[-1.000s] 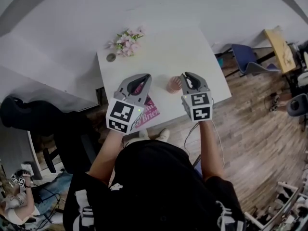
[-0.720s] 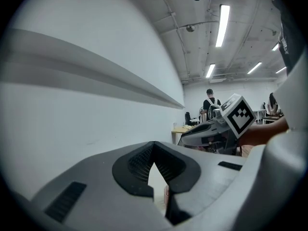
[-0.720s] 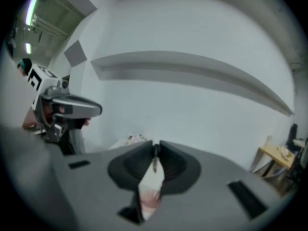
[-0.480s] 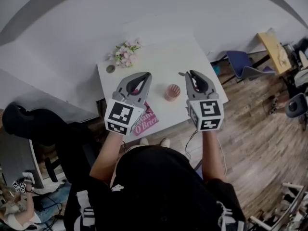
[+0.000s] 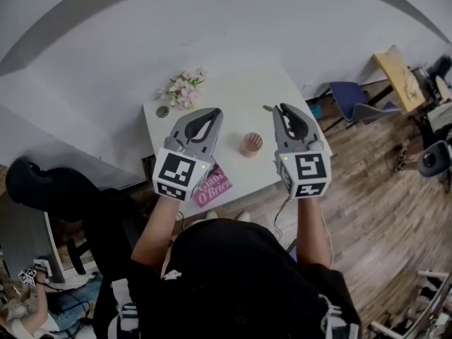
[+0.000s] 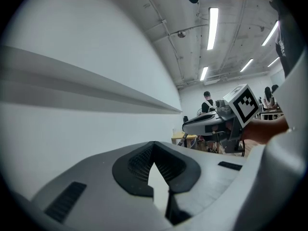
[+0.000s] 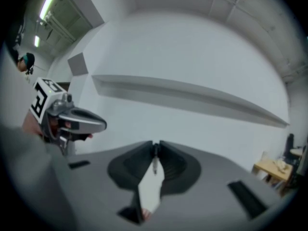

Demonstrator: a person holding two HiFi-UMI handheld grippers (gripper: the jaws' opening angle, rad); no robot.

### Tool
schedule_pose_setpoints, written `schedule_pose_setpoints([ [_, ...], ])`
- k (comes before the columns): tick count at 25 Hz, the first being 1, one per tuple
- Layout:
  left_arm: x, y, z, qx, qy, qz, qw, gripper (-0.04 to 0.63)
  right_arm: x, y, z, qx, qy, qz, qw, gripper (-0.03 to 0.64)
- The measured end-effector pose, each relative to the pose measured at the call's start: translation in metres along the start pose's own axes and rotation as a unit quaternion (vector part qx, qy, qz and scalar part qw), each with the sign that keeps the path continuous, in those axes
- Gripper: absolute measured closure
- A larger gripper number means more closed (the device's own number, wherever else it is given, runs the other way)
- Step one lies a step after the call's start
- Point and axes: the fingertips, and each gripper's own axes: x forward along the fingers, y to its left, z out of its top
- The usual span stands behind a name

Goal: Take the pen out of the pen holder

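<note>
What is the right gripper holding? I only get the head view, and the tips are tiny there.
Observer: In the right gripper view, the right gripper is shut on a thin pen, clamped right at the jaw tips.
Operator: And the left?
Observer: The left gripper view shows the left gripper with its tips together and nothing between them.
Operator: Does either gripper camera see the pen holder?
Observer: No. Both gripper views face the white wall, with no table in frame.
</note>
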Motion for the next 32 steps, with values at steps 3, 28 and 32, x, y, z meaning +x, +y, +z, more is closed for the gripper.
schedule_pose_setpoints([
  [3,0.0,0.0,0.003,0.001,-0.003,-0.001,1.0,0.575,0.001,-0.001,0.003,-0.002,-0.005,0.0,1.0,0.549],
  [28,0.005,-0.012,0.0,-0.008,-0.006,-0.009,0.9999,0.575,0.002,0.006,-0.009,-0.005,0.005,0.007,1.0,0.549],
  [32,0.005,-0.012,-0.002,-0.009,-0.003,-0.009,0.9999,0.575,0.003,0.007,-0.012,-0.002,0.007,0.008,1.0,0.549],
])
